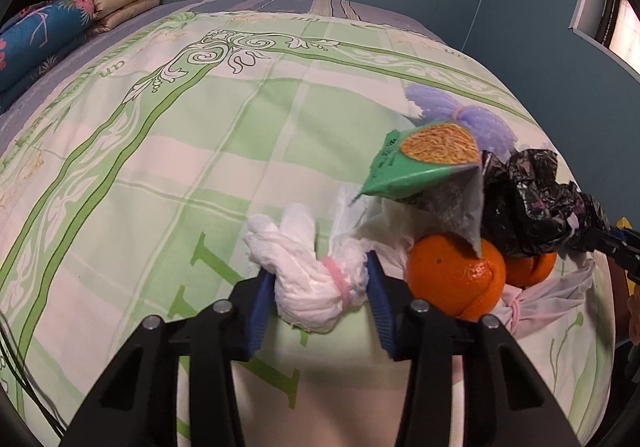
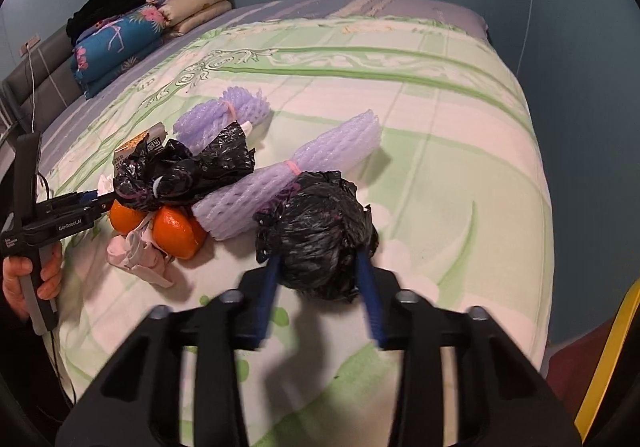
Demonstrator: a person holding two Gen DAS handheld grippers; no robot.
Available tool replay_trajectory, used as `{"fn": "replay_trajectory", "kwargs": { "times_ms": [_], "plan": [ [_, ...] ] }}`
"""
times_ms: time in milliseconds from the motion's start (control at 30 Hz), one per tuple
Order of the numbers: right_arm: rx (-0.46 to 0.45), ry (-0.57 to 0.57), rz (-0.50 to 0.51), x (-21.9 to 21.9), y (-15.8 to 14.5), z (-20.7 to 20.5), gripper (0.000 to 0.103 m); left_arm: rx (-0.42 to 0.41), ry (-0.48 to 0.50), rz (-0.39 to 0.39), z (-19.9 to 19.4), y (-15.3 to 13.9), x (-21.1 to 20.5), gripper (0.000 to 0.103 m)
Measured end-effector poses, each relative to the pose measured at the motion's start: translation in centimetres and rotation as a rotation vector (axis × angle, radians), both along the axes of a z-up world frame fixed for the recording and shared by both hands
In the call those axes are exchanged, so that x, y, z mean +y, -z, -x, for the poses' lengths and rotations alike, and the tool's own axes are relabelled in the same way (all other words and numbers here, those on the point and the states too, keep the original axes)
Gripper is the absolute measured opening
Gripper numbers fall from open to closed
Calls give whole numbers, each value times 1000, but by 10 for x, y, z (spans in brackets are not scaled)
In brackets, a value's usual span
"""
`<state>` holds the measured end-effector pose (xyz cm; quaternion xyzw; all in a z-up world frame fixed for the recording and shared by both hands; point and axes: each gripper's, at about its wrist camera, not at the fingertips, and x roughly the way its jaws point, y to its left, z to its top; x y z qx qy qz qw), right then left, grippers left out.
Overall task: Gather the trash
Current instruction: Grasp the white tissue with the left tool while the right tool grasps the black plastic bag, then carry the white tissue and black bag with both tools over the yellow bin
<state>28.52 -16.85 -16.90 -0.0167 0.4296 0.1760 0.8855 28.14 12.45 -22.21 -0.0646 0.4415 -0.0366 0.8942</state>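
On the green-and-white bedcover point(image 1: 168, 167) lies a white tissue bundle point(image 1: 308, 287) tied with a pink band. My left gripper point(image 1: 318, 267) is shut on it, one blue finger pressing each side. My right gripper point(image 2: 318, 259) is shut on a crumpled black plastic bag point(image 2: 316, 231), which fills the gap between its fingers. A second black bag point(image 2: 180, 175) rests on two oranges point(image 2: 176, 231) to the left. The left gripper point(image 2: 96, 203) reaches into that pile in the right wrist view, with a hand point(image 2: 24, 279) on its handle.
A green snack packet point(image 1: 420, 163) leans over the near orange point(image 1: 452, 275). Two purple foam nets point(image 2: 288, 175) point(image 2: 224, 115) lie behind the pile, and a tied pinkish cloth point(image 2: 140, 255) lies in front. Folded quilts and pillows point(image 2: 120, 43) sit at the headboard. The bed's right edge drops off near a blue wall.
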Motion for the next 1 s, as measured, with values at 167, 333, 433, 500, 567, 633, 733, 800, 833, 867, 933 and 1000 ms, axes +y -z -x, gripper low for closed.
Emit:
{"fn": "replay_trajectory", "kwargs": {
  "times_ms": [167, 333, 433, 500, 567, 633, 733, 800, 833, 867, 933, 1000],
  "plan": [
    [-28, -17, -22, -1, -5, 8, 18, 2, 6, -24, 3, -6, -2, 29],
    [-93, -21, -81, -9, -26, 22, 17, -16, 6, -33, 11, -21, -2, 27],
    [-119, -7, -127, -18, -38, 31, 17, -28, 4, -42, 19, -34, 0, 27],
    [-137, 9, -142, -23, -45, 35, 17, -37, 1, -39, 27, -43, 3, 27],
    [-154, 25, -165, -31, -52, 40, 17, -47, -1, -38, 35, -51, 6, 27],
    [-172, 38, -185, -37, -59, 46, 17, -67, -8, -41, 45, -62, 9, 27],
    [-202, 49, -213, -47, -72, 55, 17, -108, -23, -31, 61, -83, 13, 27],
    [-218, 49, -228, -51, -80, 63, 17, -147, -35, -15, 72, -101, 14, 27],
    [-229, 46, -232, -52, -85, 68, 17, -161, -37, -12, 76, -107, 14, 27],
    [-238, 43, -237, -53, -89, 73, 17, -182, -39, -5, 81, -116, 14, 27],
    [-254, 37, -250, -56, -99, 85, 17, -228, -40, 10, 91, -135, 10, 27],
    [-275, 31, -251, -59, -107, 97, 17, -261, -39, 20, 96, -149, 6, 27]
  ]
}}
